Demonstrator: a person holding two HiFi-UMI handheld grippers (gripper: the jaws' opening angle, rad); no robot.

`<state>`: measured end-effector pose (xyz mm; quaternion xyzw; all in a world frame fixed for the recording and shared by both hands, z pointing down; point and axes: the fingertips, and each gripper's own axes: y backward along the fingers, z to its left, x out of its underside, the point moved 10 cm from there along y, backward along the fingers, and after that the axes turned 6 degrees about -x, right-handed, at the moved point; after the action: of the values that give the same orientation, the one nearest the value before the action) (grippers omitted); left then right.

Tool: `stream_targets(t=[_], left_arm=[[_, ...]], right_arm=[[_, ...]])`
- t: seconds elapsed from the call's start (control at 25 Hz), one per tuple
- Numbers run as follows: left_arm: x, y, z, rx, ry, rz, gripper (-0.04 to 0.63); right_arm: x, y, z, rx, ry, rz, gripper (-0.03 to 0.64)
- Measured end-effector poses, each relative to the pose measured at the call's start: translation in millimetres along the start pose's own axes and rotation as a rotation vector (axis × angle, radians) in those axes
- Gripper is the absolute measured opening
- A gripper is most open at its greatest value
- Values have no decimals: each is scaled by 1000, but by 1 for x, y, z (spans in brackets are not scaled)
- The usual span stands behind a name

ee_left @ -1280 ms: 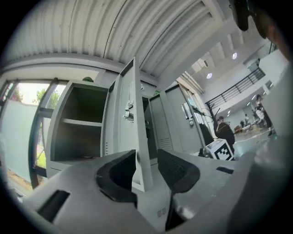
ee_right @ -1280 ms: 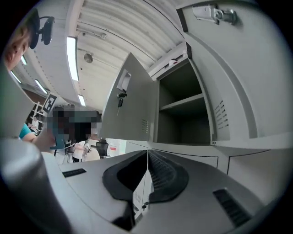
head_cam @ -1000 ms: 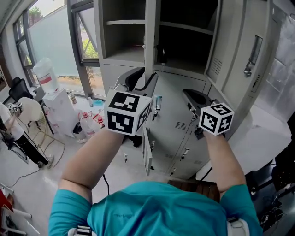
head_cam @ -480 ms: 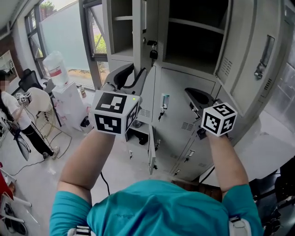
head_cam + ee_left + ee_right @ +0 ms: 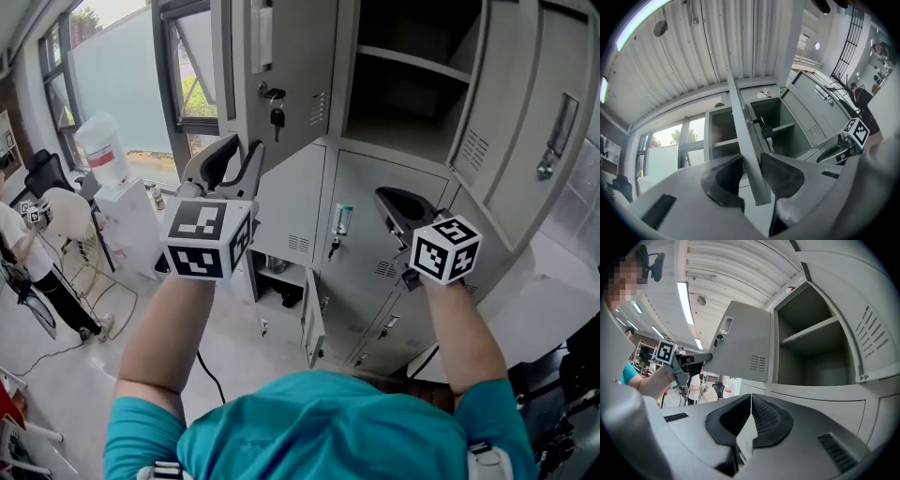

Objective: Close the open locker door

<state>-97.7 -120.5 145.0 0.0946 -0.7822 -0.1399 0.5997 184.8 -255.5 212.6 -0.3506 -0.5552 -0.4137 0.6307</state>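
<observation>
Head view showed the left gripper (image 5: 242,150) at the left, raised to the lower free edge of the open locker door (image 5: 291,66). The door was a flat grey sheet-metal panel with a louvred vent (image 5: 319,108) and a key (image 5: 277,116) hanging in its lock. Left gripper view had the door's thin edge running upright between the jaws, both of them closed against it, so that gripper was clamped on the panel.

The door's long axis stood vertical and its hinge side lay to the right of the gripper. I judged the closing move would swing the free edge forward, away from the person, with the left hand much the nearer.

Further right, a dark compartment (image 5: 412,103) with a shelf (image 5: 417,64) stood uncovered. The right gripper (image 5: 398,202) was held lower, before the lower lockers (image 5: 366,253), jaws together on nothing and well apart from the door. At the far right a second door (image 5: 520,122) with a metal handle (image 5: 555,136) also hung open.
</observation>
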Motion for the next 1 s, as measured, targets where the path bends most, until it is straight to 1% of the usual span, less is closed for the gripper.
stream_targets(t=[0.2, 0.52, 0.72, 0.88, 0.96, 1.0], left_arm=[[20, -17, 47, 36, 41, -20, 126], [49, -57, 112, 171, 104, -24, 127], [69, -86, 136, 258, 137, -48, 132], [87, -109, 154, 333, 171, -87, 140], [95, -119, 162, 352, 184, -111, 141], [98, -124, 166, 347, 181, -123, 141]], right_arm=[[-5, -31, 8, 57, 12, 7, -2], [-16, -92, 21, 141, 13, 10, -2], [-12, -121, 22, 205, 5, 24, -2], [-6, -143, 19, 259, -7, 38, -2], [-3, -151, 19, 287, -16, 45, -2], [-2, -155, 19, 300, -20, 48, -2]])
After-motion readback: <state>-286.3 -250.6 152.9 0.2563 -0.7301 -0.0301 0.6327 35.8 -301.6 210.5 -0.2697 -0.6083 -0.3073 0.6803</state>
